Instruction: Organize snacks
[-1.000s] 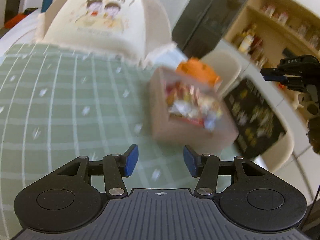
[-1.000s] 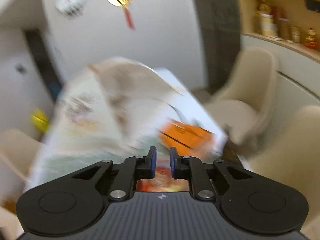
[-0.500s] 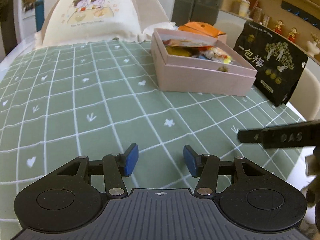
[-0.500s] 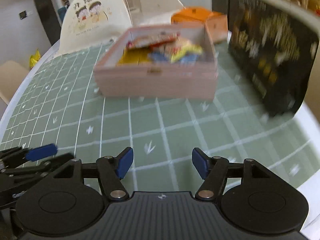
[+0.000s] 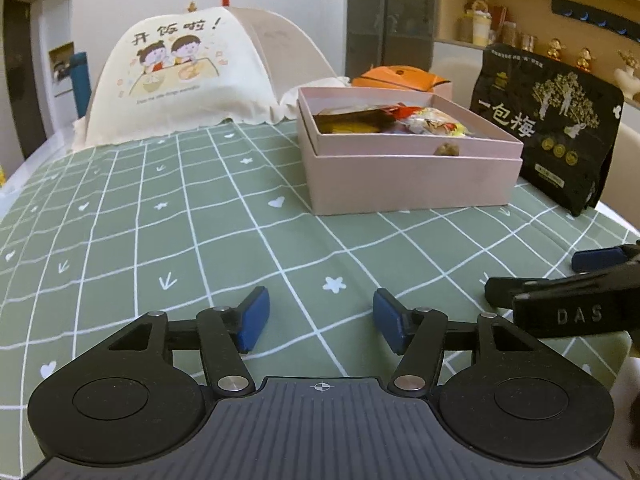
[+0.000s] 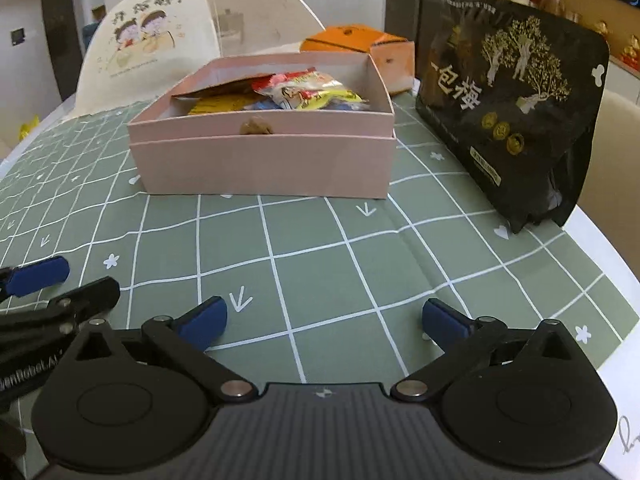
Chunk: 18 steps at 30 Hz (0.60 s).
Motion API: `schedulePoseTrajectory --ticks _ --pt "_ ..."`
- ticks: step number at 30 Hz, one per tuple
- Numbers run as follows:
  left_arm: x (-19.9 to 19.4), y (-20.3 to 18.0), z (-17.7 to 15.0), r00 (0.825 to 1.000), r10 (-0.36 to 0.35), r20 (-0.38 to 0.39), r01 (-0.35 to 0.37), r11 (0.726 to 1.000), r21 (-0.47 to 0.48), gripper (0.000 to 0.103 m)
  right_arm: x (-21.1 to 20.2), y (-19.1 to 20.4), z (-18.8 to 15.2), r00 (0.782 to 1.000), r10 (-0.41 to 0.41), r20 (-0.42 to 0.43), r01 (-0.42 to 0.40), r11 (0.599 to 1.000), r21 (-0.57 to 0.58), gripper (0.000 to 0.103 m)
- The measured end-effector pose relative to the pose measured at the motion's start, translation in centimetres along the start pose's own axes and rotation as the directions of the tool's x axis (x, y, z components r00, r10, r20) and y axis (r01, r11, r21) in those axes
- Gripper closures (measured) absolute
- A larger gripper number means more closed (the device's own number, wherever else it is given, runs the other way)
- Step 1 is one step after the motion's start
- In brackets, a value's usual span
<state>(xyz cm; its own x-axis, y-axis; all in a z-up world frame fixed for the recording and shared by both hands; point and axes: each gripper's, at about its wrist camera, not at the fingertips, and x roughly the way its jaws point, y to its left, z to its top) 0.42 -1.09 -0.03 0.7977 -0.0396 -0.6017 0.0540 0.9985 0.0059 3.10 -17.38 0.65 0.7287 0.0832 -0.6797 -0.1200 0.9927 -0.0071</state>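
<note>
— Both grippers, left gripper (image 5: pixel 320 320) and right gripper (image 6: pixel 324 320), hover wide open and empty; the snack-filled pink cardboard box (image 6: pixel 264 168) sits ahead on the green checked tablecloth (image 6: pixel 320 240).
— Risk?
— That upright black foil snack bag (image 6: pixel 508 108) could topple if clipped sideways.

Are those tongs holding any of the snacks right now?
No. Both the left tongs and right tongs are open and empty above the green tablecloth.
</note>
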Motion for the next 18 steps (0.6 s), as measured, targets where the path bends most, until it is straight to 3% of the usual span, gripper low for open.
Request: schedulePoseTrajectory --ticks 5,18 --pt "0.49 -0.26 0.33 1.0 -0.005 -0.002 0.005 1.0 0.009 0.037 0.03 0.43 -1.07 0.996 -0.006 0.089 0.006 1.0 0.002 0.0" --pt "0.62 -0.38 0.33 1.0 -0.005 -0.002 0.005 1.0 0.014 0.035 0.2 0.56 -0.95 0.996 -0.011 0.089 0.009 1.0 0.017 0.0"
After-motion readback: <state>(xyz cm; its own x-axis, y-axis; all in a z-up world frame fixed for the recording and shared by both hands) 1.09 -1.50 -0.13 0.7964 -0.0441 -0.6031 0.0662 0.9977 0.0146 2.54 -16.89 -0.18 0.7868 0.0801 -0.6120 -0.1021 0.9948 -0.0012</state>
